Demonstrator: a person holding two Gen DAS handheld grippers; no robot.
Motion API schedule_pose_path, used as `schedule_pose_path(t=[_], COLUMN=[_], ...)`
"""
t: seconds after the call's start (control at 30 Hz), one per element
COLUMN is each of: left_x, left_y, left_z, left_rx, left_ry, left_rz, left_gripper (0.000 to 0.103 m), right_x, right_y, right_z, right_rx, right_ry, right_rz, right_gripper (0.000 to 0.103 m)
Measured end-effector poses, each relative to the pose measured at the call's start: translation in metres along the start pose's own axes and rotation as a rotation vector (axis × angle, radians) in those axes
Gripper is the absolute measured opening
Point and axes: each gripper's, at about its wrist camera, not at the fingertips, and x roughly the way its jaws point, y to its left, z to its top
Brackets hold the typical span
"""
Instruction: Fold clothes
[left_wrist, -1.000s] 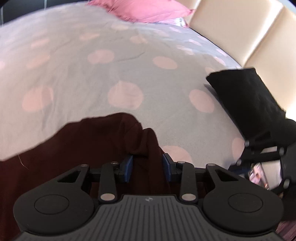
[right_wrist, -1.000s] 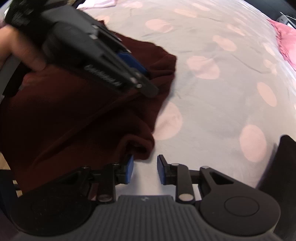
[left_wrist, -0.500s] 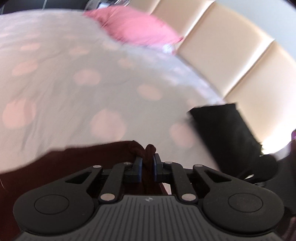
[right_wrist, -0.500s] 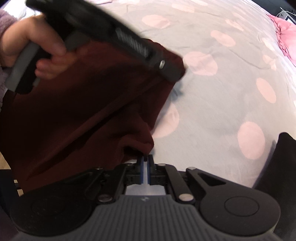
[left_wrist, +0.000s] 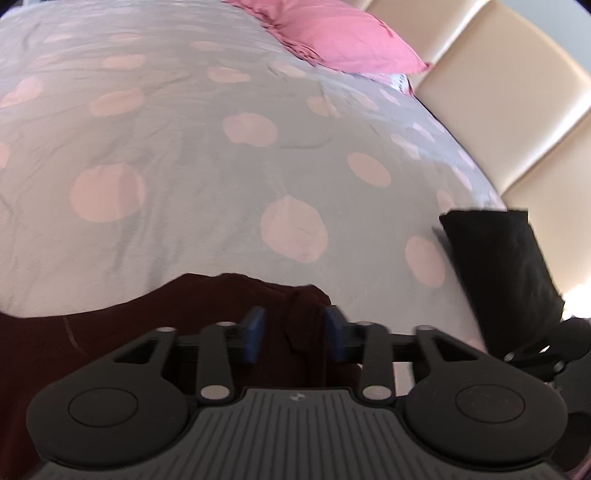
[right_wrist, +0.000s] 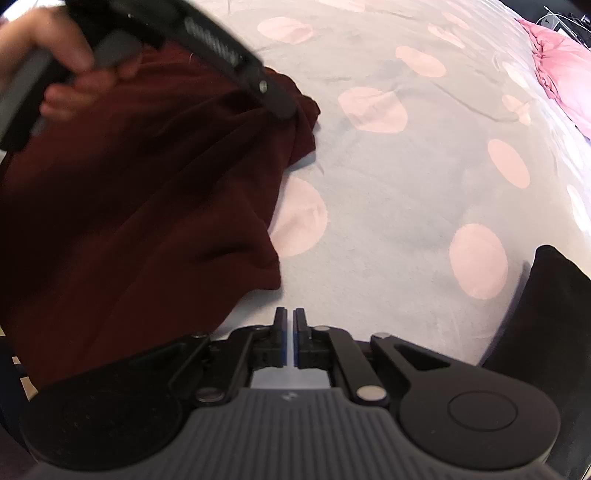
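Note:
A dark maroon garment (right_wrist: 140, 206) lies on the spotted grey bedspread (right_wrist: 406, 177), at the left of the right wrist view. In the left wrist view its bunched edge (left_wrist: 306, 314) sits between the fingers of my left gripper (left_wrist: 295, 332), whose jaws stand open around it. My right gripper (right_wrist: 290, 332) is shut with nothing between its pads, just off the garment's near edge. The left gripper also shows in the right wrist view (right_wrist: 280, 103), resting on the garment's far corner.
A folded black garment (left_wrist: 506, 266) lies at the right edge of the bed and shows in the right wrist view (right_wrist: 546, 317). A pink pillow (left_wrist: 332, 33) sits at the head. A padded beige headboard (left_wrist: 517, 92) runs along the right.
My left gripper, shut on the maroon fold half a second ago, has opened. My right gripper closed empty and has drawn back slightly from the garment edge.

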Motion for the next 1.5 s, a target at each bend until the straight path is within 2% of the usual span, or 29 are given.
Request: schedule_pose_path(t=[0.2,0.3,0.47,0.6,0.7,0.77,0.9,1.07,1.13,1.27,1.5], left_x=[-0.002,0.006,0.011,0.007,0.003,0.001,-0.001,-0.001,-0.001,0.004,0.002], left_y=[-0.003,-0.005,0.006,0.01,0.011,0.013,0.019,0.02,0.021,0.027,0.032], left_z=[0.003,0.0,0.0,0.002,0.006,0.007,0.009,0.008,0.007,0.006,0.007], left_rx=[0.003,0.002,-0.078,-0.085,-0.066,-0.069,-0.062,0.015,0.032,0.008,-0.022], left_ry=[0.024,0.028,0.033,-0.003,-0.004,0.001,0.01,0.021,0.027,0.042,0.03], left_rz=[-0.052,-0.044,-0.089,-0.05,-0.013,-0.014,-0.022,0.017,0.018,-0.011,-0.026], left_gripper=[0.044,0.044,0.044,0.042,0.03,0.028,0.023,0.023,0.023,0.023,0.023], right_x=[-0.003,-0.003,-0.009,-0.018,-0.022,-0.024,-0.025,-0.02,-0.016,-0.006,0.02], right_y=[0.002,0.005,0.008,0.01,0.008,0.006,0.0,-0.013,-0.016,-0.013,-0.004], right_z=[0.001,0.001,0.003,0.007,0.012,0.017,0.028,0.043,0.05,0.072,0.101], right_rx=[0.001,-0.004,-0.007,-0.014,0.001,0.024,0.1,0.222,0.263,0.301,0.346], right_ry=[-0.009,-0.006,-0.028,-0.054,-0.076,-0.094,-0.143,-0.216,-0.228,-0.24,-0.19], right_rz=[-0.001,-0.001,0.018,0.012,-0.002,-0.016,-0.016,0.038,0.078,0.151,0.176], right_gripper=[0.007,0.007,0.008,0.008,0.008,0.008,0.008,0.008,0.01,0.031,0.031])
